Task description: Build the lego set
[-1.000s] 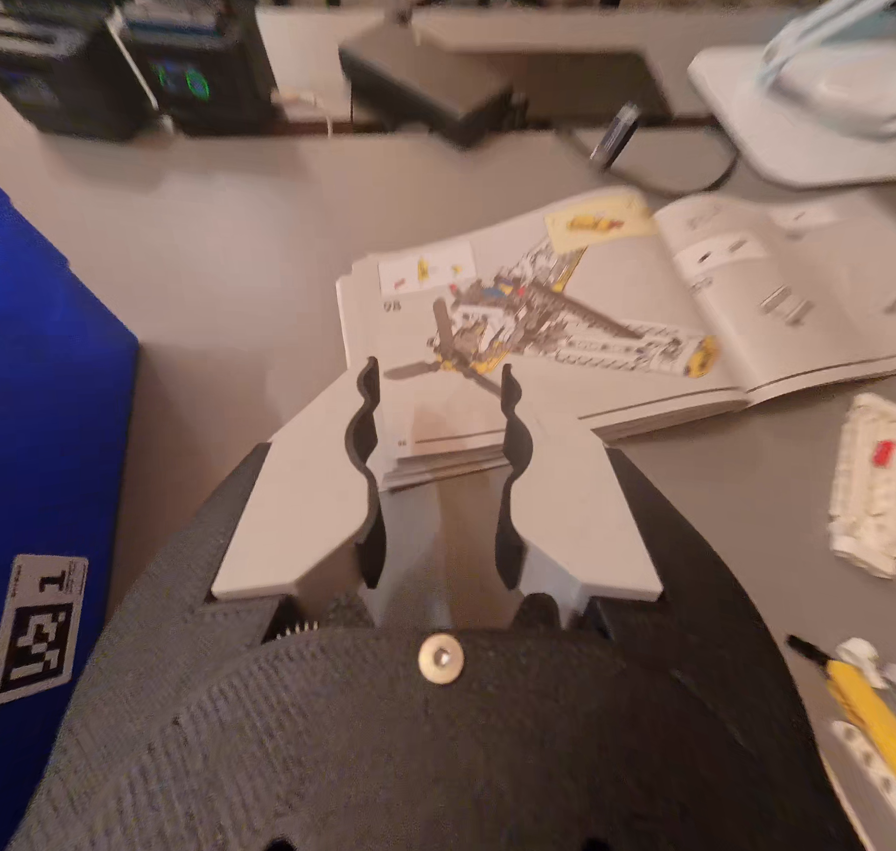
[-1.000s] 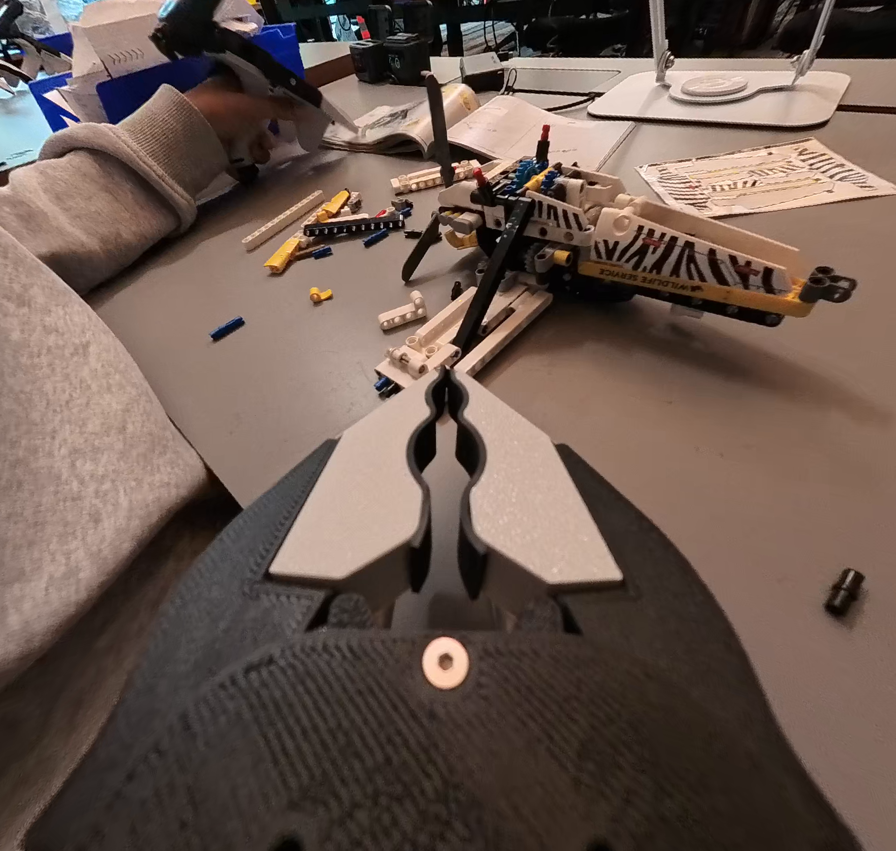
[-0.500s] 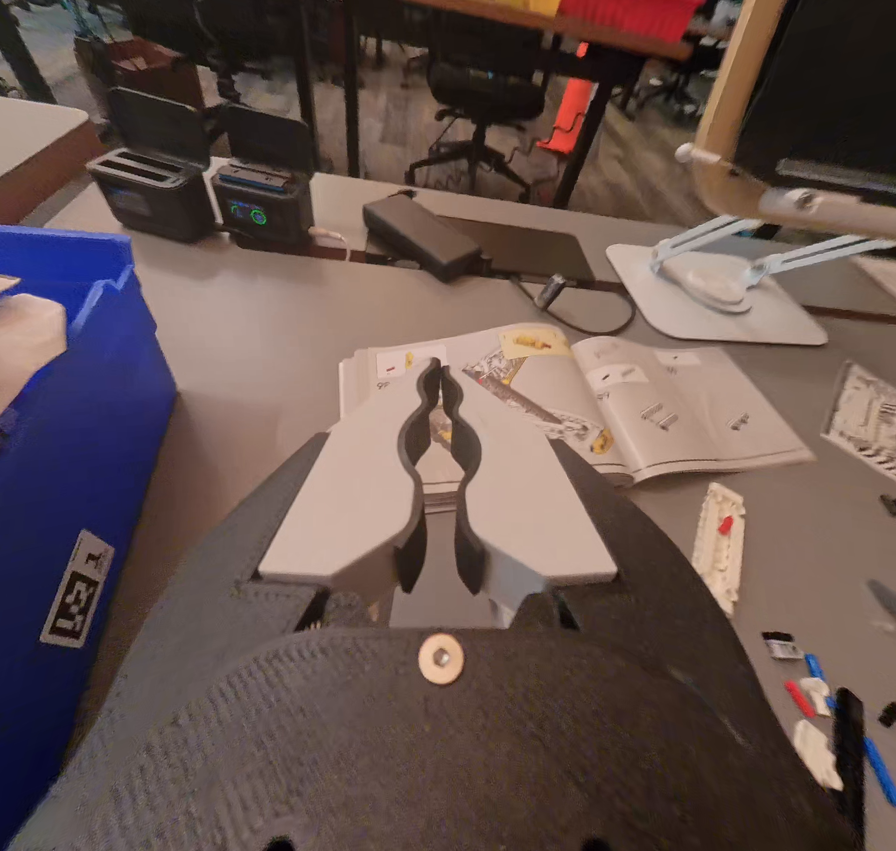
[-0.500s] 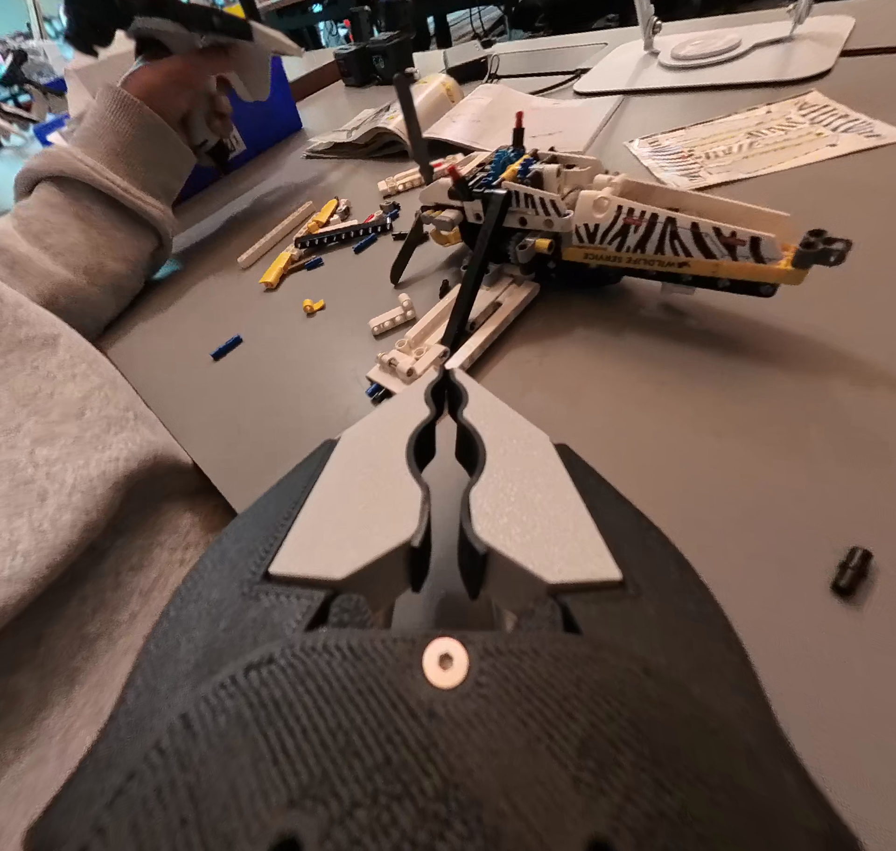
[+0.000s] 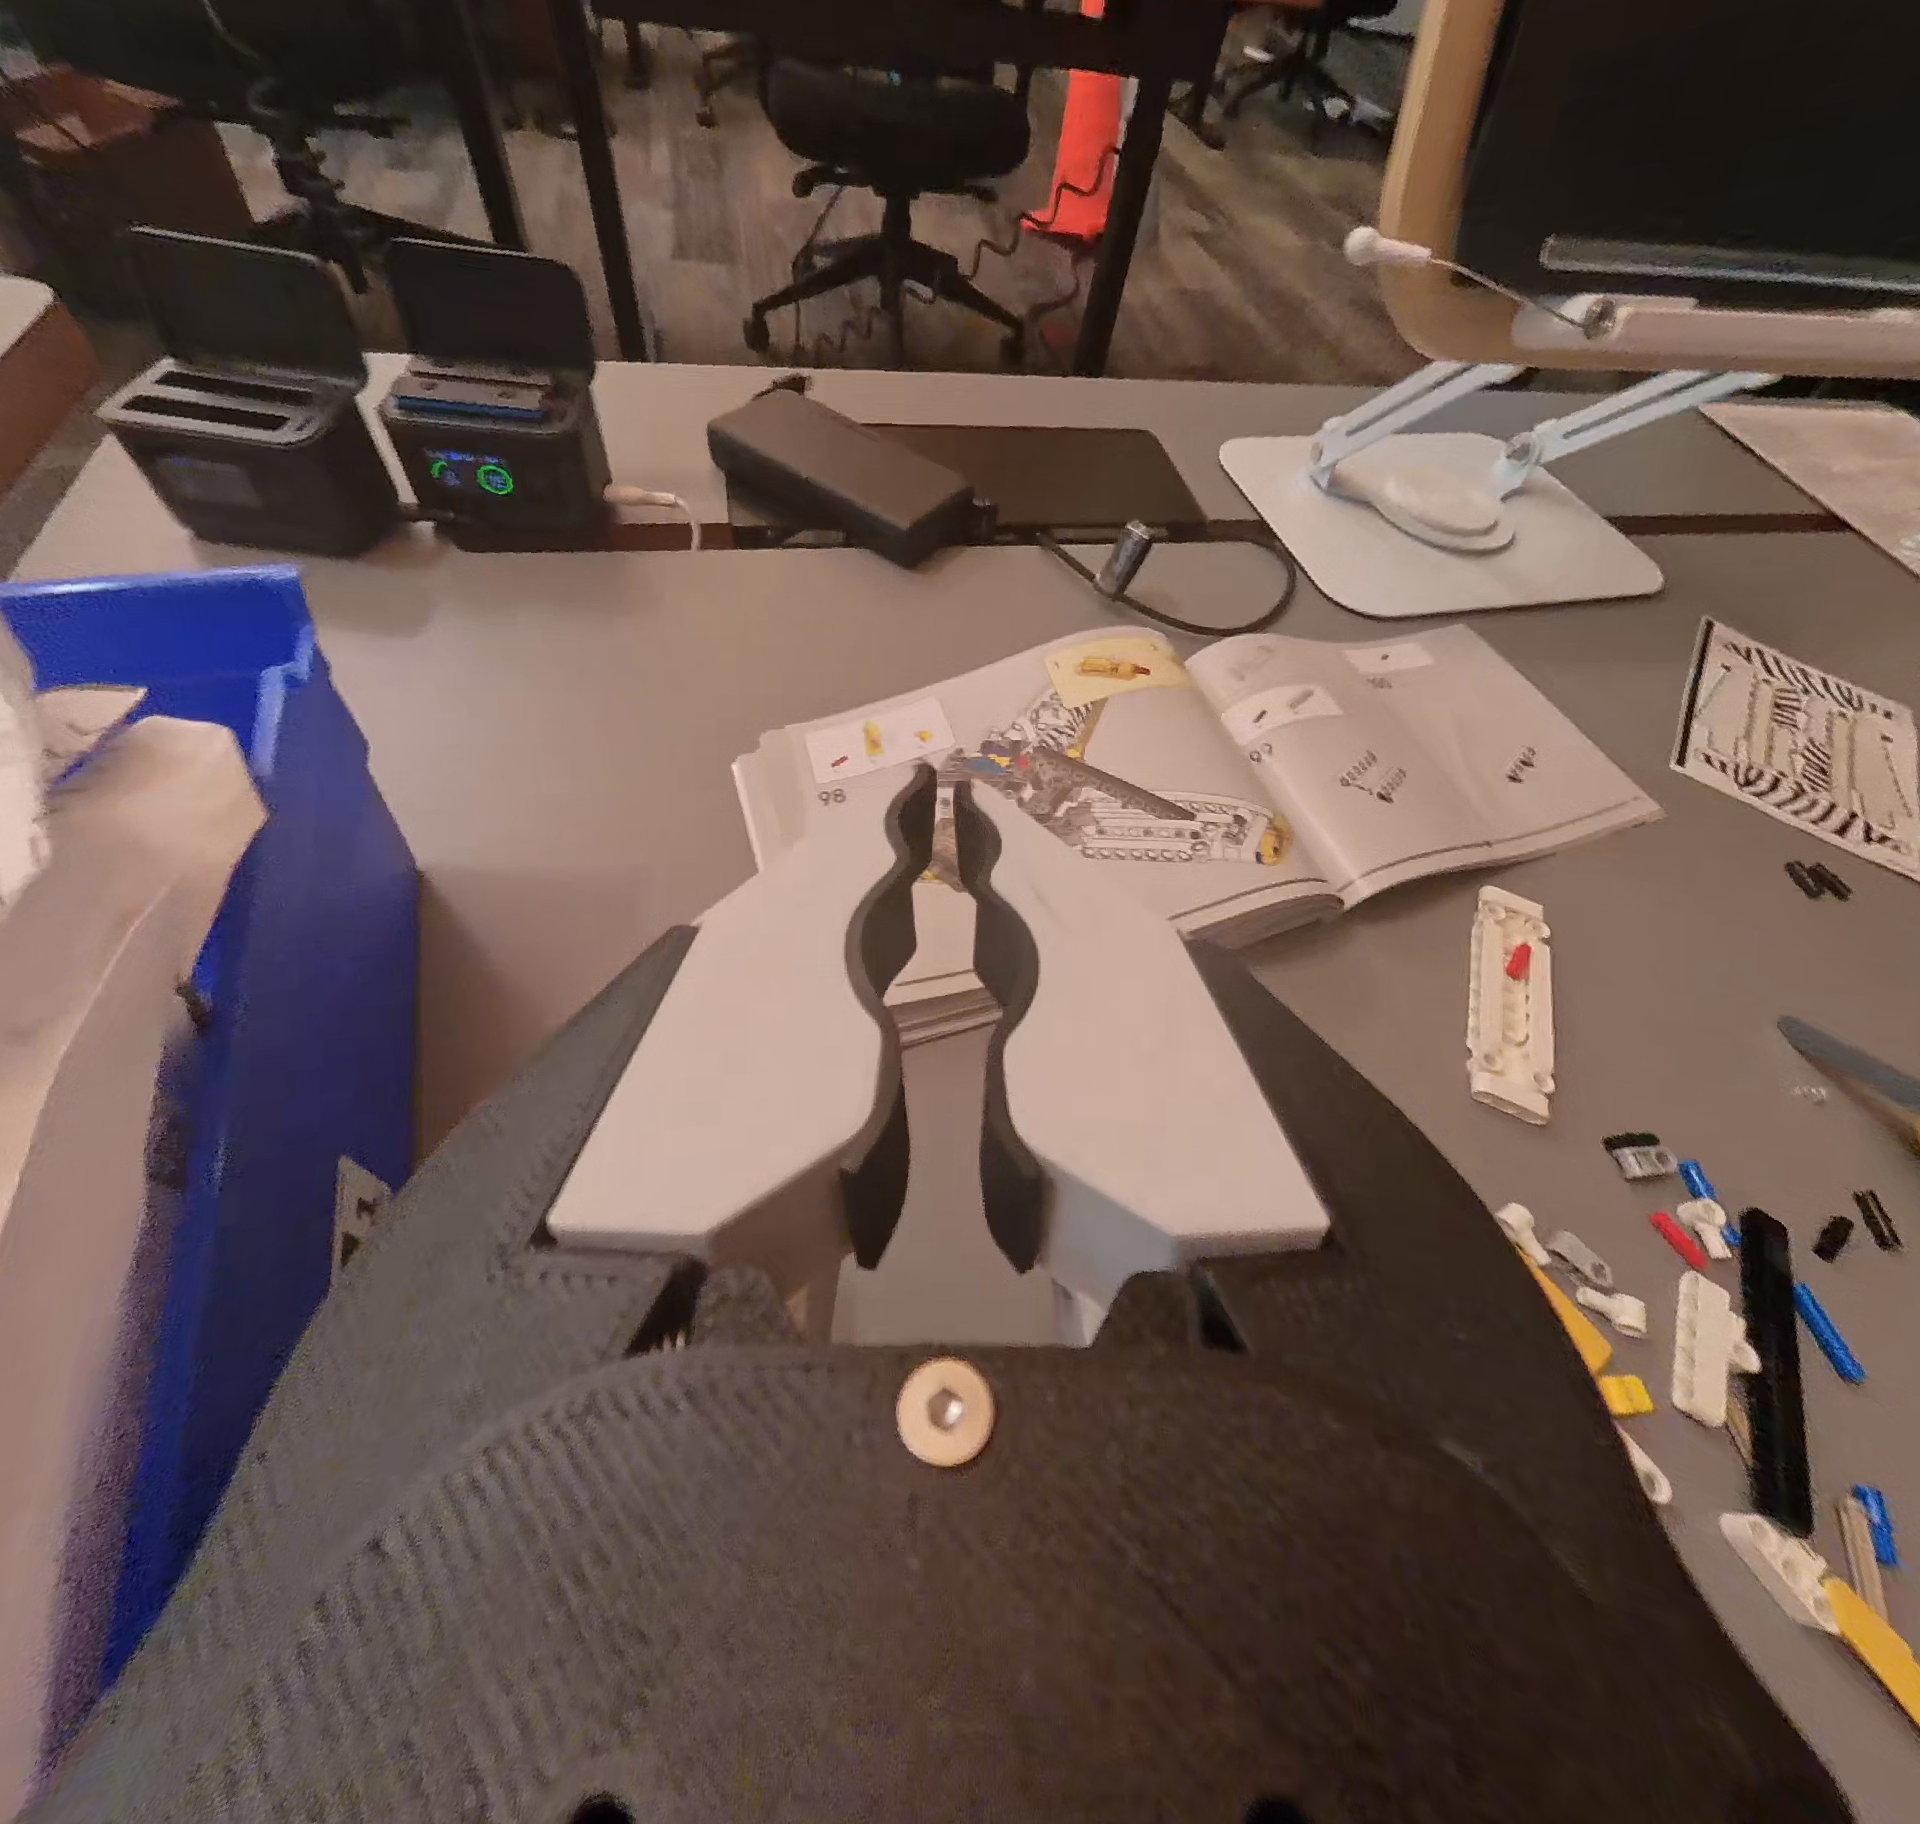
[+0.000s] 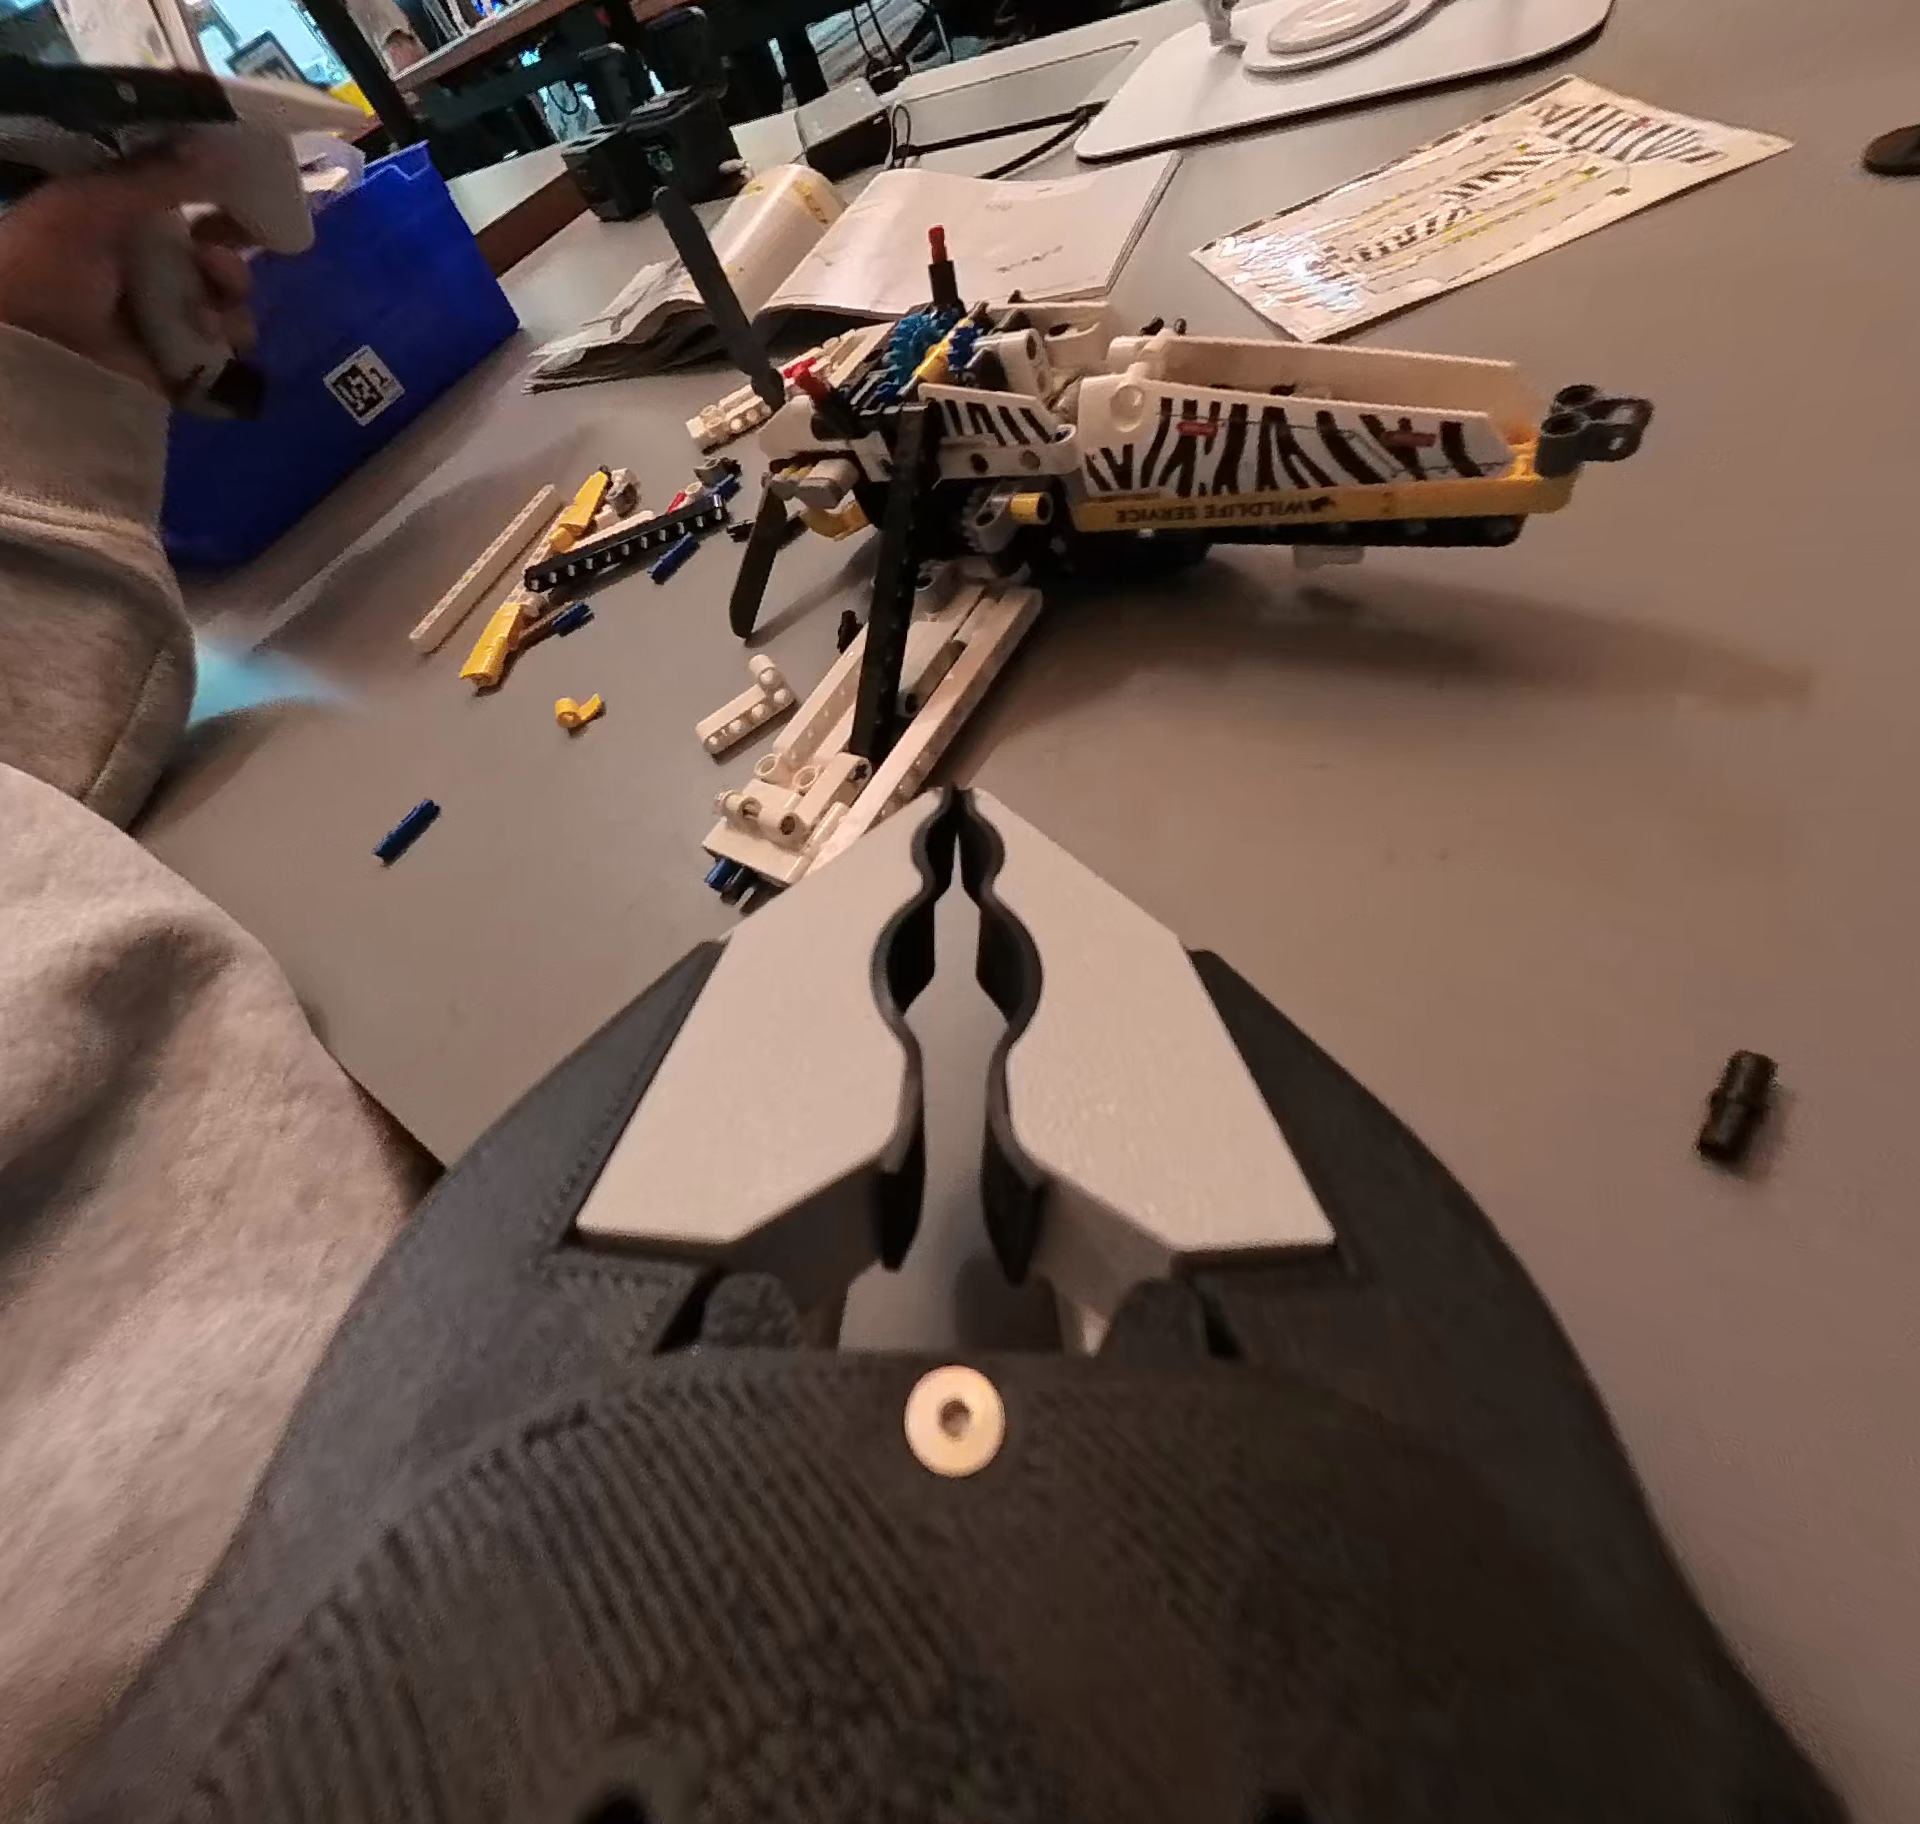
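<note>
The zebra-striped white and yellow lego helicopter (image 6: 1195,444) lies on the grey table, its black rotor blade and white skid assembly (image 6: 883,725) pointing at me. My right gripper (image 6: 954,800) is shut and empty, just short of the skid. My left gripper (image 5: 940,798) is shut and empty, held above the open instruction booklet (image 5: 1299,766). Loose lego parts (image 5: 1714,1327) lie to its right, beside a white panel (image 5: 1512,1005). In the right wrist view more loose parts (image 6: 613,538) lie left of the helicopter.
A blue bin (image 5: 301,943) stands at the left. A sticker sheet (image 5: 1797,746) lies right of the booklet. A white stand base (image 5: 1444,517), black chargers (image 5: 488,455) and a power brick line the far edge. A black pin (image 6: 1733,1114) lies alone. A grey sleeve (image 6: 125,995) fills the left. My left tips are roughly 25 cm from the white panel (image 5: 1512,1005).
My left gripper has closed from open and risen, tilting up from the booklet to take in the whole table. My right gripper stayed shut and edged closer to the helicopter.
</note>
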A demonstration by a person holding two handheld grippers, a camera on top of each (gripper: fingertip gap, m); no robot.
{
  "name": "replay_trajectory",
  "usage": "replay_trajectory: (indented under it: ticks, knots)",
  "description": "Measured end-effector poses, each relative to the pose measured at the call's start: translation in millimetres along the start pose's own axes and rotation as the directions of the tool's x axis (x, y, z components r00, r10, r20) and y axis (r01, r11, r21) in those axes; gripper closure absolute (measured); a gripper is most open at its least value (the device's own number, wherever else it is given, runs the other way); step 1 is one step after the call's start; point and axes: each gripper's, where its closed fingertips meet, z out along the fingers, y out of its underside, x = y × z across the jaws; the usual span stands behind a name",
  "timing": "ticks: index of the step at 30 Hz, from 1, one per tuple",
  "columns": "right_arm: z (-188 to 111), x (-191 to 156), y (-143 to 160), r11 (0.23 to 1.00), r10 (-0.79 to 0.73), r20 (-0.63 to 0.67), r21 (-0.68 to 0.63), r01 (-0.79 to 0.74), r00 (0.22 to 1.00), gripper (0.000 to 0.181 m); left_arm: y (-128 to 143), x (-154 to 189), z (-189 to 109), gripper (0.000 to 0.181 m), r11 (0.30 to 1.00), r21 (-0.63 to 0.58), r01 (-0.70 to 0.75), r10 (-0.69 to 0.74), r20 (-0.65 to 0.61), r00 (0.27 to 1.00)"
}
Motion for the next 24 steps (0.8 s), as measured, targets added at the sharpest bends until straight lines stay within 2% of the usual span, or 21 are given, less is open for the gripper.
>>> replay_trajectory:
  ticks: [4,13,20,24]
  knots:
    - [0,1,0,1.000,-0.003,-0.008,0.001,0.003,1.000,0.181,-9,7,-1,0.180,0.996,0.054,-0.070,0.068,0.025,0.997]
    - [0,-3,-1,1.000,-0.007,0.024,0.007,0.007,1.000,0.181,5,15,12,0.166,0.996,0.009,-0.085,0.084,0.028,0.996]
    - [-12,-2,-9,0.992,-0.076,-0.007,0.106,0.076,0.997,0.181,16,35,24,0.166,0.986,-0.009,-0.167,0.167,0.048,0.985]
    - [-22,5,-16,0.984,-0.066,-0.013,0.166,0.068,0.998,0.181,20,40,28,0.166,0.985,-0.015,-0.173,0.174,0.044,0.984]
